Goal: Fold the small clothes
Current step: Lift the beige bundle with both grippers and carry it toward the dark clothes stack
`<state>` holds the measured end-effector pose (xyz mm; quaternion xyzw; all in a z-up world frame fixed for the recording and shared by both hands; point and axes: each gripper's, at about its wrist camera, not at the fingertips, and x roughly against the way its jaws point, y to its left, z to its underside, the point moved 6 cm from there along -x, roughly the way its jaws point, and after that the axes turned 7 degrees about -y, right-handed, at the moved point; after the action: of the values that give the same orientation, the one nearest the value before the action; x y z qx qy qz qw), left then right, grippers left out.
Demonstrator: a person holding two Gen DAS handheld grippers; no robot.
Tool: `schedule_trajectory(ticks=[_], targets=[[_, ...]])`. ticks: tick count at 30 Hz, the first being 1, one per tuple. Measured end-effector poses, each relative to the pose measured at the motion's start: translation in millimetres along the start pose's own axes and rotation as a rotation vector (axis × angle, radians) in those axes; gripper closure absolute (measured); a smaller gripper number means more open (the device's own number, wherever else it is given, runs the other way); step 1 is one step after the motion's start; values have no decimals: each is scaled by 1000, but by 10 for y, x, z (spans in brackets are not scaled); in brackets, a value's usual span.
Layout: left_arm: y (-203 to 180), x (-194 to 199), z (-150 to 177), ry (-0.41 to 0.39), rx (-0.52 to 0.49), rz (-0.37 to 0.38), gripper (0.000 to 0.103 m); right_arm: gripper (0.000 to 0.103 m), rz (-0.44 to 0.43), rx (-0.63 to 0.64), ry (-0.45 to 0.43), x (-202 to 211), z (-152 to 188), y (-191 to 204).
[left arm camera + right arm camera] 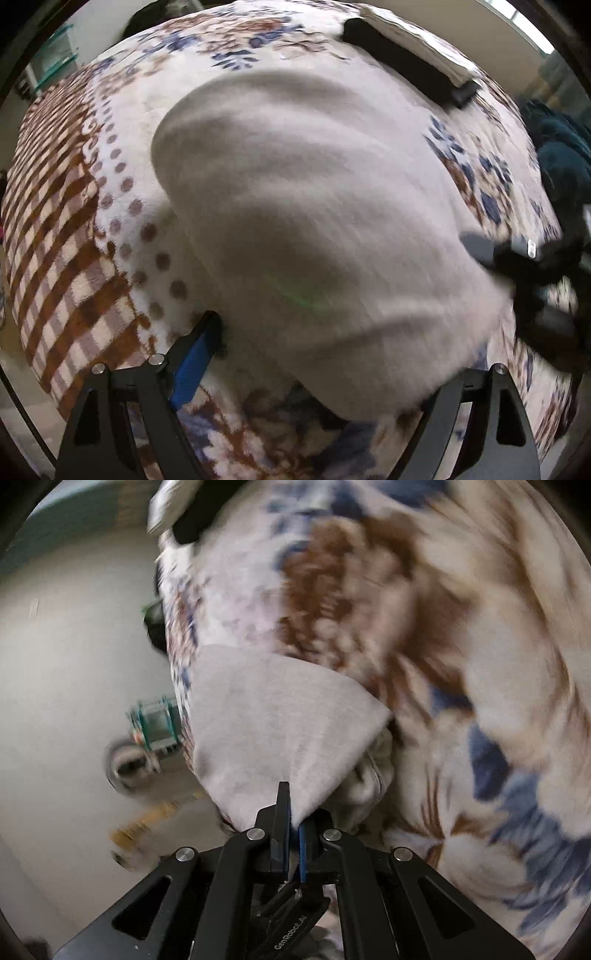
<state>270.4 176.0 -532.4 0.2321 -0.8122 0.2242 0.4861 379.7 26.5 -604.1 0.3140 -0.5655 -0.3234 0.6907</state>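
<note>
The right gripper (293, 821) was nearest the lens, its fingers clenched on a corner of the white garment (280, 731), which hung lifted above the floral blanket (480, 664). The left gripper (332, 369) stood released around the cloth's near edge (295, 206). Held at just 1 corner, the garment could slip free or sag unevenly, spoiling the fold.
</note>
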Motion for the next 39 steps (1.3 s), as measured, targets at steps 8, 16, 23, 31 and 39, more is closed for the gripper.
schedule_trajectory(ticks=[8,16,23,31,39], targets=[[59,557,302,153,-171,85,16,56,155,99,46,173,200,125],[578,885,-754,63,-202,86,16,40,-50,-218,-99,289,316,-105],[375,-22,-1438,295,-42,572,18,6,19,-178,-166,45,417,-94],[198,-878,-1201,591,-63,779,18,6,-91,-263,-238,-535,433,-265],[39,-584,-1297,567,-83,915,21,45,-158,-299,-415,-498,430,-7]])
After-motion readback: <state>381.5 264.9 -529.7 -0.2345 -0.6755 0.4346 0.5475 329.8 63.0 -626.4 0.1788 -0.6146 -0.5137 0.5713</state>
